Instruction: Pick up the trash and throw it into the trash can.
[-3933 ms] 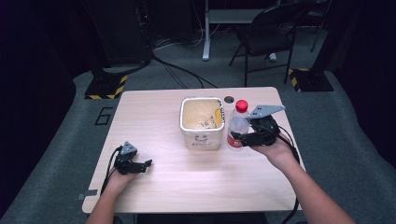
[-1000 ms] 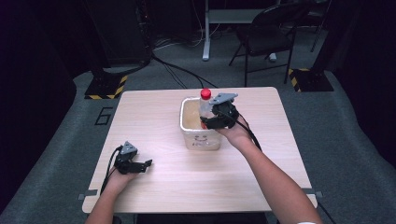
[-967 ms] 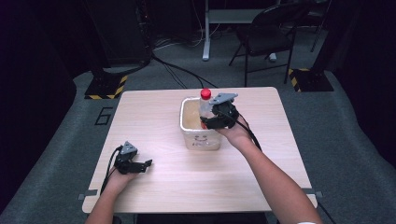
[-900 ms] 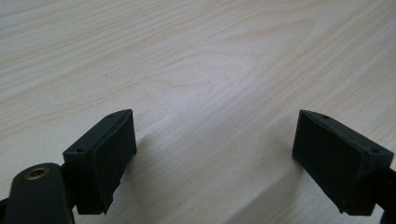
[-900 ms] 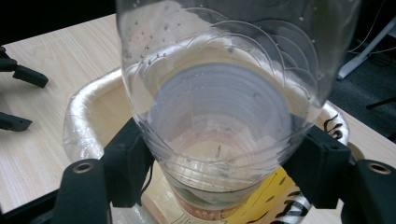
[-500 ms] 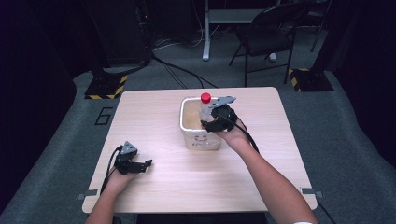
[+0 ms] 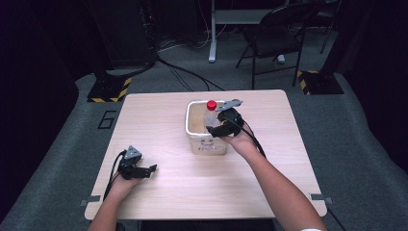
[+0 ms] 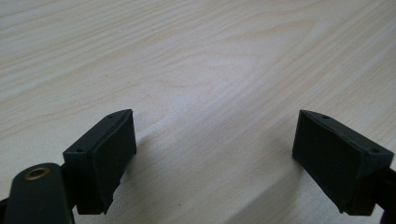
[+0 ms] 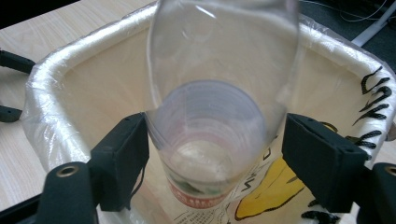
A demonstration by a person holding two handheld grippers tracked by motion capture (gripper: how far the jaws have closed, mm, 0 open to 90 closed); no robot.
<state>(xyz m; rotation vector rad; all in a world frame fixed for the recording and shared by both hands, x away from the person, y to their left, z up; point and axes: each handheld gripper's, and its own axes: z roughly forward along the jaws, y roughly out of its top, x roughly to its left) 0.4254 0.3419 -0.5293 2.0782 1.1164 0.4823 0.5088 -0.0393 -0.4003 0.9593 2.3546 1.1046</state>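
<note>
The left gripper point(image 7: 139, 169) is lying low on the table point(image 7: 159, 120), near the person's side and well apart from everything else. Its jaws are spread wide with nothing but bare wood between them, so it seems to be just waiting out of the way.

In the middle of the table the white bin point(image 7: 195, 137) is standing with a plastic bag lining it. The bag is folded over the rim, probably to keep it from slipping in.

The right gripper point(image 7: 219, 124) is hanging over the bin and holding the clear bottle point(image 9: 219, 84) with the red cap point(image 7: 211, 104). In the right gripper view one jaw is touching the bottle's side and the other is sitting right beside it, so the grip looks light. The bottle is partly inside the bin, cap up, likely so it can drop straight in.
</note>
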